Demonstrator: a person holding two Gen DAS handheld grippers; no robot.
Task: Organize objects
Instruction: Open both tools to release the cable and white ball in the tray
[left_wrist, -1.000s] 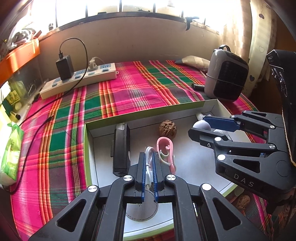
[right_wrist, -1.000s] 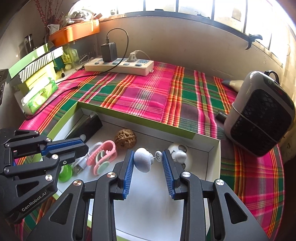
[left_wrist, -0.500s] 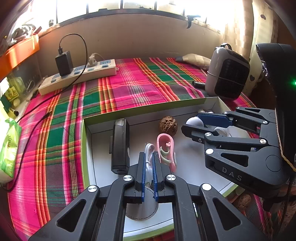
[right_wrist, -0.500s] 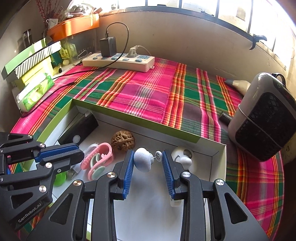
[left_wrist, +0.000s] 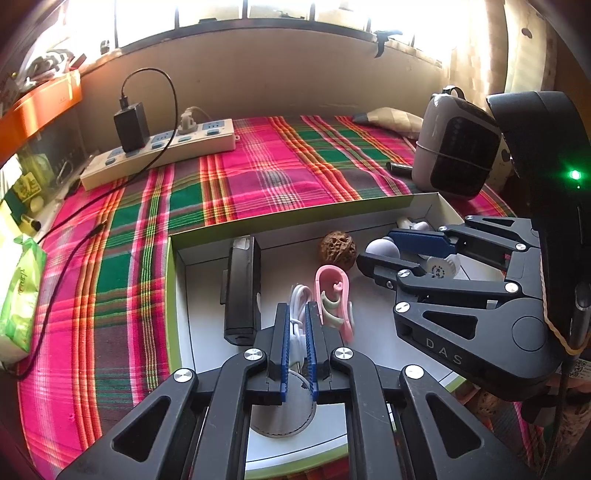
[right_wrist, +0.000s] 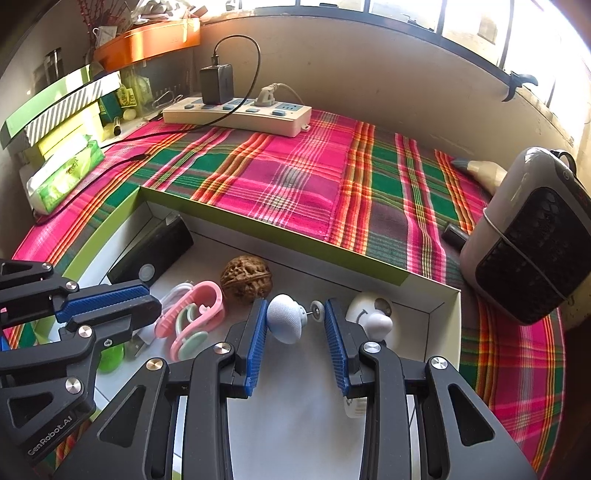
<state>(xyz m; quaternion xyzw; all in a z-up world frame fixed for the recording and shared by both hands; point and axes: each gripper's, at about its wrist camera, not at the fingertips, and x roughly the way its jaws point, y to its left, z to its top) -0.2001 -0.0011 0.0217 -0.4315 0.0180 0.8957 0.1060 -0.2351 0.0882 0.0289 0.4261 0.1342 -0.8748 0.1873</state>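
- Right now my left gripper (left_wrist: 296, 334) hangs over the near part of the white tray (left_wrist: 207, 332), with the white cable (left_wrist: 300, 295) between its blue pads; its jaws are opening, yet the pads look to be touching the cable on both sides.
- My right gripper (right_wrist: 295, 332) is clamped on a small grey knob (right_wrist: 286, 322): the rounded head sits against the left pad and a thin metal pin with a little disc reaches to the right pad.
- Seen from the left wrist, the right gripper (left_wrist: 388, 254) sits over the tray's right side, and the knob (left_wrist: 384, 248) shows at its tip.
- Inside the tray, a black box-like device (left_wrist: 242, 288) lies along the left wall, lengthwise.
- A pink clip (left_wrist: 332, 291) with pale green inner pieces lies just right of the cable, nearly touching my left gripper's right finger.
- A walnut (right_wrist: 246, 280) sits near the tray's far wall, just beyond the clip and just beside the knob I hold.
- A white knob-like piece (right_wrist: 376, 321) rests in the tray's far right corner, near my right finger.
- The tray stands on a pink and green plaid cloth (right_wrist: 295, 173).
- Beyond it, a power strip (right_wrist: 240, 114) with a black charger (right_wrist: 217, 84) plugged in lies near the wall.
- A small heater (right_wrist: 532, 236) stands on the cloth at the right, beside the tray.
- A green tissue pack (right_wrist: 62, 177) lies off the cloth's left edge.
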